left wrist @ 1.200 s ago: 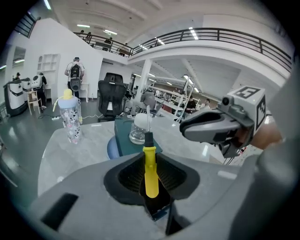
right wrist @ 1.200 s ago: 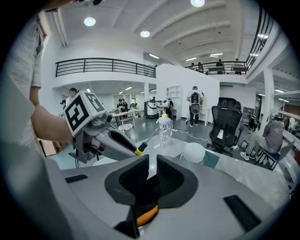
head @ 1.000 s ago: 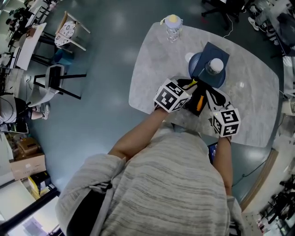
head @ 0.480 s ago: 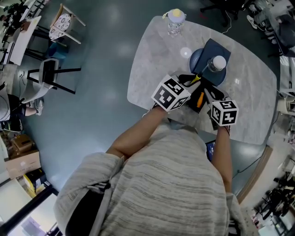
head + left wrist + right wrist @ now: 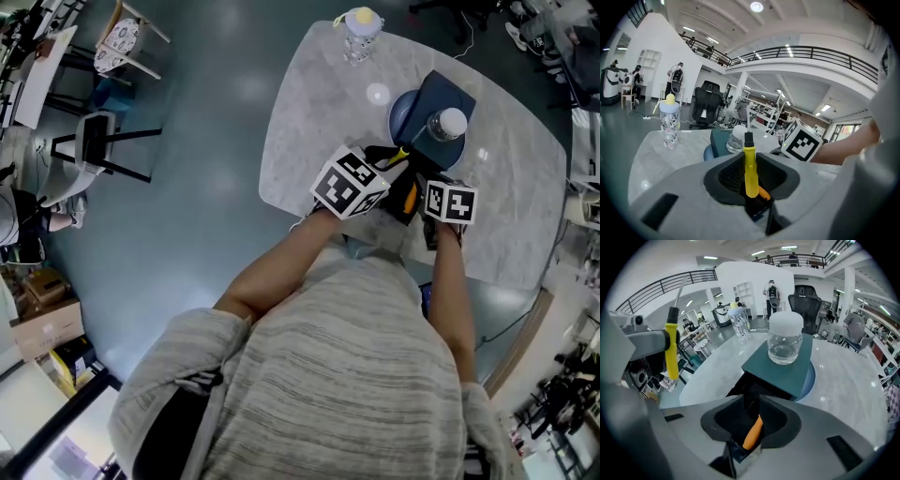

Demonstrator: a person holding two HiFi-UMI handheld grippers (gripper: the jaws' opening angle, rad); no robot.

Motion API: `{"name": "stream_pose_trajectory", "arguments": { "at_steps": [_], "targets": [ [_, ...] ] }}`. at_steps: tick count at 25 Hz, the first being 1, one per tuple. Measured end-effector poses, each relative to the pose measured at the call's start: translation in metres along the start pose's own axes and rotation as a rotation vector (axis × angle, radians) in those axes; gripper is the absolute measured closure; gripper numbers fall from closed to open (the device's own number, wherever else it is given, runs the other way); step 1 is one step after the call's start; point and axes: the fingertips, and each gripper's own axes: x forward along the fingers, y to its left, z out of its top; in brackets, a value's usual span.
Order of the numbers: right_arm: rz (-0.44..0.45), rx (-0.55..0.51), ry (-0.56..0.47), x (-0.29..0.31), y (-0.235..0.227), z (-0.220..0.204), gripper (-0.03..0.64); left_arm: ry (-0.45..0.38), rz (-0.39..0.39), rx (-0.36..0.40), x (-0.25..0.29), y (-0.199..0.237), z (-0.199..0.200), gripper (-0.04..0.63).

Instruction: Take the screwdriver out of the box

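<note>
My left gripper [image 5: 392, 169] [image 5: 751, 161] is shut on a yellow-handled screwdriver [image 5: 750, 165] and holds it upright above the open black box [image 5: 397, 208]. The yellow handle [image 5: 671, 350] also shows at the left of the right gripper view. An orange-handled screwdriver [image 5: 752, 433] [image 5: 410, 199] lies inside the black box [image 5: 749, 389]. My right gripper [image 5: 751, 411] [image 5: 419, 193] points steeply down into the box. Its jaws have just been opening and now straddle the orange handle, and I see no grip on it.
Beyond the box, a glass jar with a white lid [image 5: 785, 340] [image 5: 448, 125] stands on a dark teal board [image 5: 787, 369] over a blue plate [image 5: 401, 112]. A bottle with a yellow cap [image 5: 361, 30] stands at the far edge of the marble table [image 5: 309, 112]. Chairs [image 5: 94, 141] stand on the floor to the left.
The right gripper has come down and in toward the box, so it now sits over the orange screwdriver. The left gripper has kept still with the yellow screwdriver.
</note>
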Motion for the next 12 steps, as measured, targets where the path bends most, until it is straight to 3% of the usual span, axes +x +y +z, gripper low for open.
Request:
{"name": "stream_pose_trajectory", "arguments": {
  "at_steps": [12],
  "targets": [
    [-0.07, 0.146, 0.237, 0.038, -0.014, -0.041, 0.529, 0.016, -0.016, -0.032, 0.005, 0.017, -0.009, 0.508]
  ]
}}
